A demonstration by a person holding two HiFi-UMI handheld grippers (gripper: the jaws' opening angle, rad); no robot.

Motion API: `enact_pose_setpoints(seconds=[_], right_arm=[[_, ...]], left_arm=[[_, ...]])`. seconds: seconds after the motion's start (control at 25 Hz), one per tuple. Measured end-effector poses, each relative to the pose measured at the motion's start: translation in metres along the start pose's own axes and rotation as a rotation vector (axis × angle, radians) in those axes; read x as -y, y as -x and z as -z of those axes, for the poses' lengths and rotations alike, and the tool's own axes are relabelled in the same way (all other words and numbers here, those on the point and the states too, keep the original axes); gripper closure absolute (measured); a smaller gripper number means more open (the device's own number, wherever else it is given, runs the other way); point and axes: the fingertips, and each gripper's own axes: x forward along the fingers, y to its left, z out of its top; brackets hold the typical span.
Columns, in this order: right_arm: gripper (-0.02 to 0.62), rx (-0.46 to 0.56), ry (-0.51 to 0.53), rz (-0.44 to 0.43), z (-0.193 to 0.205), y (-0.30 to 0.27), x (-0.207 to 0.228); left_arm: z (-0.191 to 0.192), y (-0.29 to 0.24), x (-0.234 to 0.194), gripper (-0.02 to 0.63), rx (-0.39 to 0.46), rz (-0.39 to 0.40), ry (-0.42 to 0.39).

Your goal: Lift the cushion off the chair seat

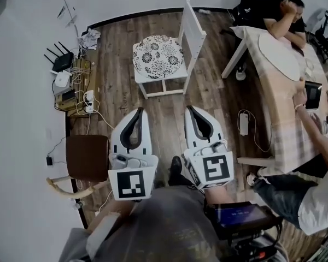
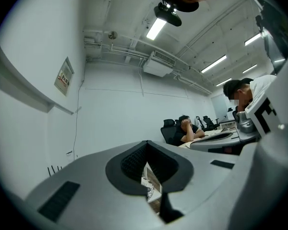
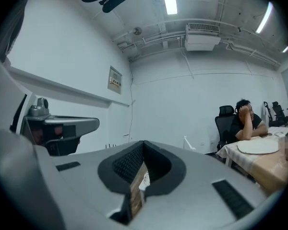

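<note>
A round cushion (image 1: 158, 56) with a black-and-white flower pattern lies on the seat of a small white chair (image 1: 194, 34) on the wooden floor ahead of me. Both grippers are held level side by side, short of the chair and pointing at it. The left gripper (image 1: 140, 111) is shut and holds nothing. My right gripper (image 1: 190, 109) is likewise shut and empty. In the left gripper view the jaws (image 2: 146, 145) are closed, and a sliver of the patterned cushion (image 2: 150, 187) shows through the slit between them. The right gripper (image 3: 143, 143) looks along the floor toward the chair.
A brown stool (image 1: 87, 157) stands at my left by the wall, with a router (image 1: 62, 63) and tangled cables (image 1: 79, 94) behind it. At the right is a long table (image 1: 287, 91) with people seated. A power strip (image 1: 244, 123) lies on the floor near it.
</note>
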Motion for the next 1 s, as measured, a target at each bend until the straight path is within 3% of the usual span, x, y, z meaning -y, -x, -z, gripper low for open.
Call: enact_pose_setpoints(seconds=[0.4, 0.72, 1.0], right_arm=[[0.589, 0.043, -0.039, -0.013, -0.013, -0.040, 0.075], [0.589, 0.026, -0.046, -0.033, -0.004, -0.073, 0.094], [0.588, -0.019, -0.024, 0.010, 0.008, -0.108, 0.110]], left_arm=[[-0.019, -0.076, 0.029, 0.600, 0.017, -0.011, -0.057], [-0.008, -0.107, 0.019, 0.600, -0.009, -0.043, -0.055], [0.010, -0.146, 0.007, 0.600, -0.010, -0.009, -0.022]])
